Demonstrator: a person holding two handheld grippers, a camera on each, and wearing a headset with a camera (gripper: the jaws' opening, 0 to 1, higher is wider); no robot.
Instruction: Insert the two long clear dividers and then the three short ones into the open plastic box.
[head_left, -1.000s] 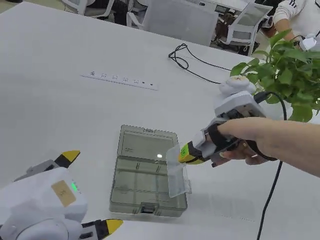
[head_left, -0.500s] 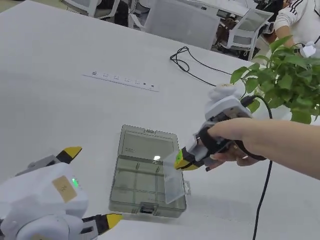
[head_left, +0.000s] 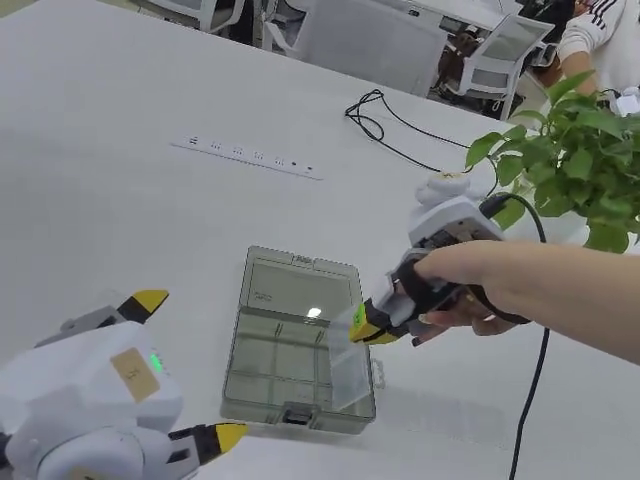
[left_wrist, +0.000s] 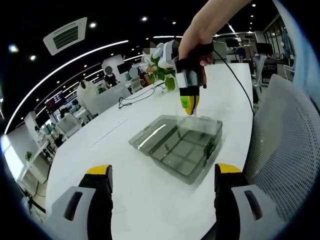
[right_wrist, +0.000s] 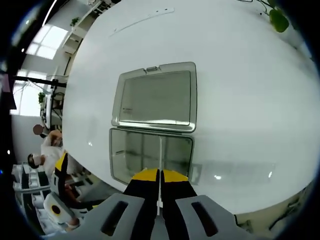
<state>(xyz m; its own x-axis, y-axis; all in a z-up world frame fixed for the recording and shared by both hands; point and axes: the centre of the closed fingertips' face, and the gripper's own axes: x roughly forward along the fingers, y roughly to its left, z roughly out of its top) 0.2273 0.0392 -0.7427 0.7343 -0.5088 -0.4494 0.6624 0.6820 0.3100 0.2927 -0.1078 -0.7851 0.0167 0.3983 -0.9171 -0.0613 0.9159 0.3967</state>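
Observation:
The open clear plastic box (head_left: 262, 392) lies on the white table, its lid (head_left: 300, 285) flat behind it and partition lines showing inside. My right gripper (head_left: 362, 325) is shut on a clear divider (head_left: 345, 375), which hangs upright over the box's right part. In the right gripper view the divider (right_wrist: 160, 155) shows edge-on as a thin line over the box (right_wrist: 135, 150), straight ahead of the right gripper (right_wrist: 160, 175). My left gripper (head_left: 188, 368) stands open at the lower left, short of the box. In the left gripper view, the left gripper (left_wrist: 162, 172) faces the box (left_wrist: 175, 145) and the right gripper (left_wrist: 189, 102).
A white power strip (head_left: 245, 157) lies farther back on the table, and a black cable (head_left: 385, 125) runs behind it. A leafy green plant (head_left: 575, 150) stands at the right. Office chairs (head_left: 490, 55) line the far edge. A white mesh chair (left_wrist: 285, 140) is beside the table.
My right gripper has carried the divider left and down, from beside the box's right edge to over its right part. The left gripper has stayed about where it was.

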